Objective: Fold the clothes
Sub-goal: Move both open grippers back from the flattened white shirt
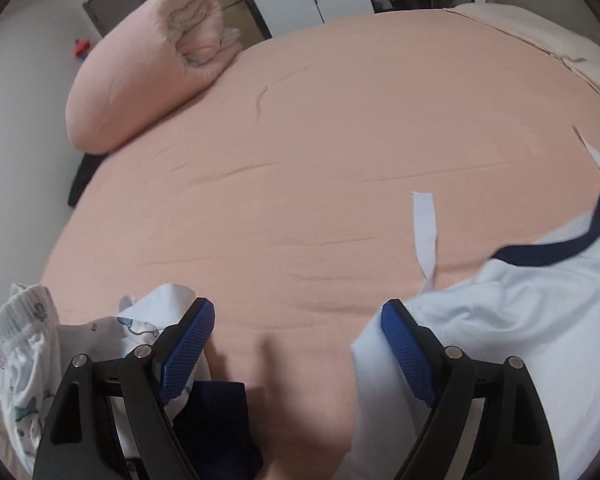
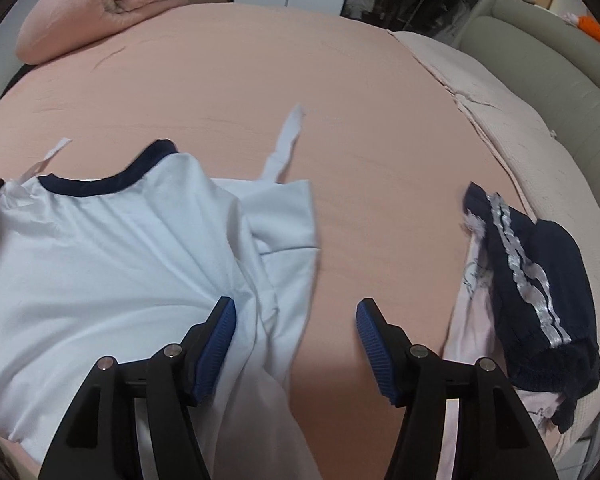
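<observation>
1. Peach-pink cotton covers the bed (image 1: 320, 152) that fills both of my views; its sheet lies smooth with a few shallow creases.
2. A rolled pink duvet (image 1: 140, 68) sits at the far left corner of the bed, well apart from my work.
3. The pale blue top (image 2: 112, 248) with a navy neckline lies spread on the near side of the bed, its white straps (image 2: 288, 136) trailing out over the sheet toward the middle.
4. A navy garment with white lace trim (image 2: 532, 280) lies bunched at the right edge of the bed, on top of a pale pink piece, apart from the blue top.
5. A white printed garment (image 1: 24, 344) is crumpled at the near left edge, beside my left side.
6. My left tool (image 1: 298, 312) tilts steeply down at the bed, jaws spread wide with only bare sheet between the tips; the right finger lies against the blue top's edge, the left one over the printed garment.
7. My right tool (image 2: 296, 312) also points steeply down, jaws apart, a fold of the blue top lying between them against the left pad, not pinched.
</observation>
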Tool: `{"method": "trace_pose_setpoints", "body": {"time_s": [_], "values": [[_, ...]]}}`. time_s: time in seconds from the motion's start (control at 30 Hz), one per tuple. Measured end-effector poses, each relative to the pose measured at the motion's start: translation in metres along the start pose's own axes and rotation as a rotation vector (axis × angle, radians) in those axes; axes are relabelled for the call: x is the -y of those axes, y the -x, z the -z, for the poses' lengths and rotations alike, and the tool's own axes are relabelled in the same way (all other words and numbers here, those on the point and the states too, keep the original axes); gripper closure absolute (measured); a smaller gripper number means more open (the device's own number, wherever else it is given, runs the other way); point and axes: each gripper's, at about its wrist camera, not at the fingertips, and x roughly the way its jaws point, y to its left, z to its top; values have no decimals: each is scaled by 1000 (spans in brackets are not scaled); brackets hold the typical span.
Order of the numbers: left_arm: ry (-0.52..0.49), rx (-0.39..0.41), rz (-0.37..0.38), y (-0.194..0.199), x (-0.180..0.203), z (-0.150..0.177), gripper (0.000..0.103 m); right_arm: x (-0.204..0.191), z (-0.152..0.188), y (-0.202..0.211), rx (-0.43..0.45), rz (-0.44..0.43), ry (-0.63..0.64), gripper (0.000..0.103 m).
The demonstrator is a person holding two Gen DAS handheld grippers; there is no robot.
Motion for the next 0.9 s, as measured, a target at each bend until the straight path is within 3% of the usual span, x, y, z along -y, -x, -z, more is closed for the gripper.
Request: {"method": "trace_pose_setpoints", "body": {"time_s": [0.2,0.3,0.47,0.63,0.77,0.9], "values": [[19,13,-16,8,-6,-1,17,9,5,-2,-18,10,-37,37],[67,38,13,23,-12,-2,17,10,5,0,-6,10,-31,36],[176,80,94,52,-23,-4,16,16,4,20,62,-46,-72,35],[247,99,139,75,-26,-1,15,13,-2,56,152,-43,-36,34],[231,111,161,87,-23,-1,15,-7,0,89,218,-26,35,32],[154,111,140,101,-7,7,15,-26,5,107,256,-24,104,29]]}}
